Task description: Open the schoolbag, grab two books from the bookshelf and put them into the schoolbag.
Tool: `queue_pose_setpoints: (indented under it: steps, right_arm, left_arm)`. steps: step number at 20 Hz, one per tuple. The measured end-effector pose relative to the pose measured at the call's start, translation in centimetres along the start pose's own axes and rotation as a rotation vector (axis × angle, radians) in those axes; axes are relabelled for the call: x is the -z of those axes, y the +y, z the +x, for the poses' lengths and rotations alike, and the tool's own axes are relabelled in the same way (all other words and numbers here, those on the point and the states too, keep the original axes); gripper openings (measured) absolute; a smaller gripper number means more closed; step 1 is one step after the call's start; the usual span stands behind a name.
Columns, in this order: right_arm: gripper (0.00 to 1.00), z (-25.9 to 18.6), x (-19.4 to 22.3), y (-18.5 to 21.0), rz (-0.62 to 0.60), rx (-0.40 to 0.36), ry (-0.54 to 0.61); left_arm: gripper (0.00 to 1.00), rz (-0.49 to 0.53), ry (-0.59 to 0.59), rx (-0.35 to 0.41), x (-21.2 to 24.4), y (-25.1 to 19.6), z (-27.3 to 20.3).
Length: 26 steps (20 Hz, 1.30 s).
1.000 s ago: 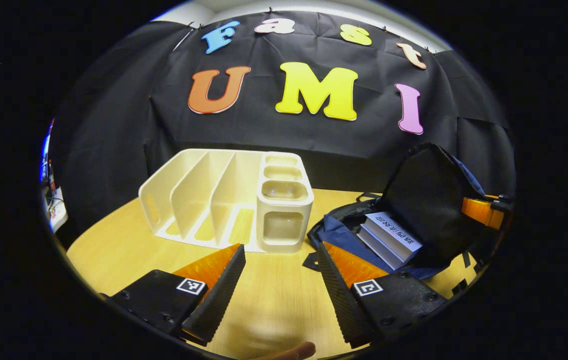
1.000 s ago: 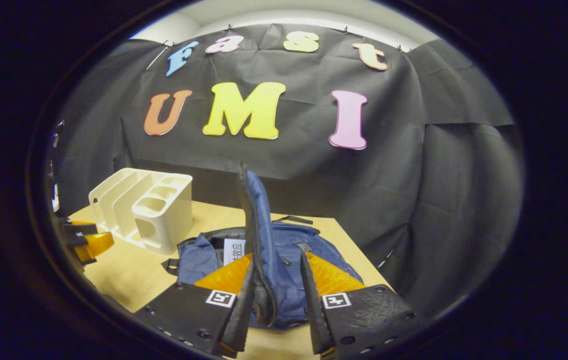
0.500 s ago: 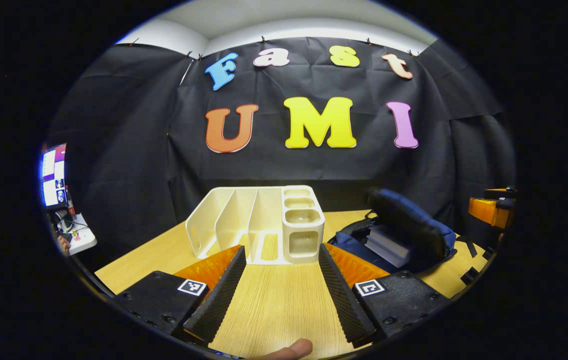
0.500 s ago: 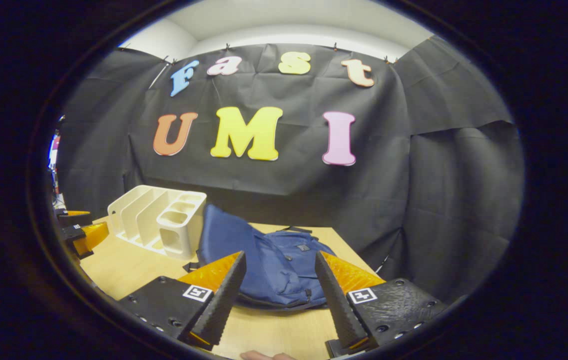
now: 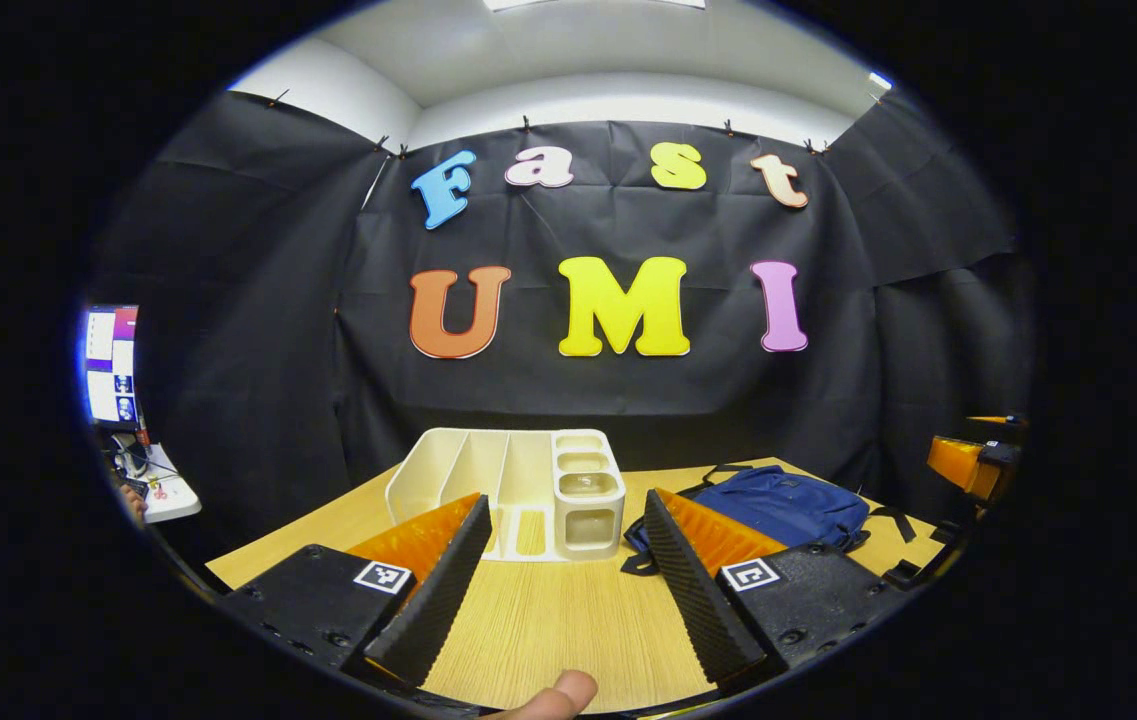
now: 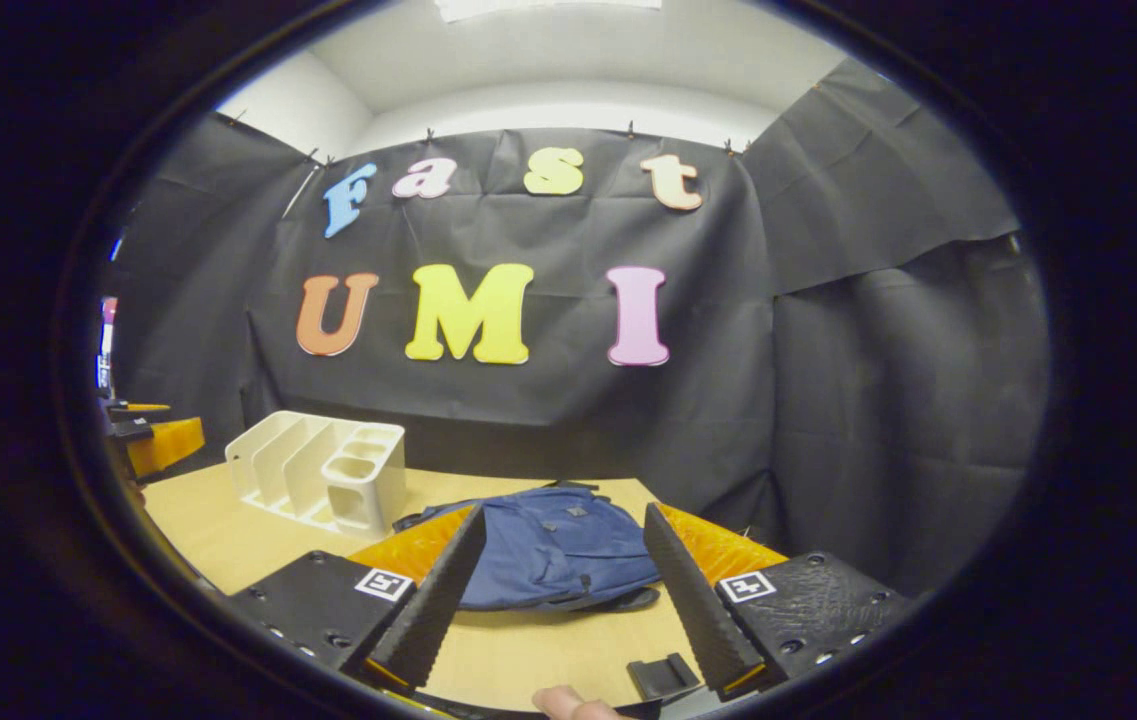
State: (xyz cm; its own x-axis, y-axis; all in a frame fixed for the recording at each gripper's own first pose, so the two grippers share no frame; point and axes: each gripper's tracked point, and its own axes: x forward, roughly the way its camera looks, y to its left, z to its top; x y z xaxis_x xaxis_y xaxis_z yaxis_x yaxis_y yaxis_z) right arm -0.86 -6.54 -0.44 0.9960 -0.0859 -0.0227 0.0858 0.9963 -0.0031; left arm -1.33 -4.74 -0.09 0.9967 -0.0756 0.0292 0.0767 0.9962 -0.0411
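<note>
Your left gripper [image 5: 563,560] hangs above the wooden counter [image 5: 548,620] with its jaws spread wide and nothing between them, pointing at the white bookshelf [image 5: 513,490], whose slots stand bare. Your right gripper [image 6: 558,570] is likewise open and holds nothing, hovering over the counter's near edge. The blue schoolbag [image 6: 553,545] lies flat on the counter straight ahead of it, flap down over the top, just to the right of the bookshelf [image 6: 318,470]. In the left gripper view the schoolbag [image 5: 778,505] sits close beside the bookshelf. A fingertip [image 5: 553,695] of yours shows at the bottom edge there. No books are visible outside the bag.
</note>
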Motion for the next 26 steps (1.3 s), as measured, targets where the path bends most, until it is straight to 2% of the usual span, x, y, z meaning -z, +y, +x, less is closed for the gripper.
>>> queue_pose_setpoints:
  steps: [2,3,4,5,7,9,10,11,12,17,18,25,26]
  right_arm:
    - [0.93,-0.4,-1.0,-0.3,0.006,0.027,-0.031]
    - [0.97,-0.6,-1.1,-0.2,0.011,0.036,-0.035]
    - [0.95,-0.8,-1.3,0.1,0.009,0.037,-0.036]
    - [0.97,-0.8,-1.4,0.3,0.001,0.042,-0.035]
    - [0.93,-1.1,-1.6,0.9,-0.016,0.050,-0.036]
    - [0.95,-0.9,-1.6,1.4,-0.014,0.064,-0.035]
    - [0.93,-0.9,-1.6,1.6,-0.017,0.070,-0.033]
    - [0.98,-0.9,-1.7,2.0,-0.014,0.068,-0.035]
    - [0.98,-1.0,-1.9,2.4,-0.010,0.063,-0.037]
    - [0.98,-1.1,-2.0,2.9,-0.032,0.050,-0.045]
    - [0.95,-1.1,-2.1,3.0,-0.036,0.047,-0.048]
    - [0.98,-1.0,-1.7,2.8,-0.031,0.038,-0.041]
    - [0.95,-1.0,-1.5,2.8,-0.030,0.037,-0.037]
  left_arm:
    - [0.96,0.009,0.004,0.022,0.1,0.4,-0.1]
    - [0.96,0.001,0.021,0.013,0.4,1.1,0.2]
    - [0.96,-0.010,0.037,0.007,0.9,1.7,0.4]
    - [0.96,-0.017,0.048,0.007,1.1,2.1,0.4]
    - [0.97,-0.019,0.062,-0.002,1.4,3.0,0.6]
    - [0.97,-0.002,0.063,-0.005,1.5,3.7,0.6]
    - [0.97,-0.002,0.072,0.003,1.9,3.7,0.7]
    - [0.96,-0.007,0.087,0.000,2.2,4.0,0.9]
    - [0.97,-0.011,0.090,-0.015,2.2,4.6,1.1]
    - [0.97,0.023,0.060,-0.069,1.0,6.5,0.4]
    - [0.97,0.024,0.050,-0.071,0.8,6.6,0.3]
    - [0.97,0.031,0.010,-0.080,-0.4,6.9,-0.5]
    - [0.96,0.030,0.008,-0.076,-0.5,6.7,-0.9]
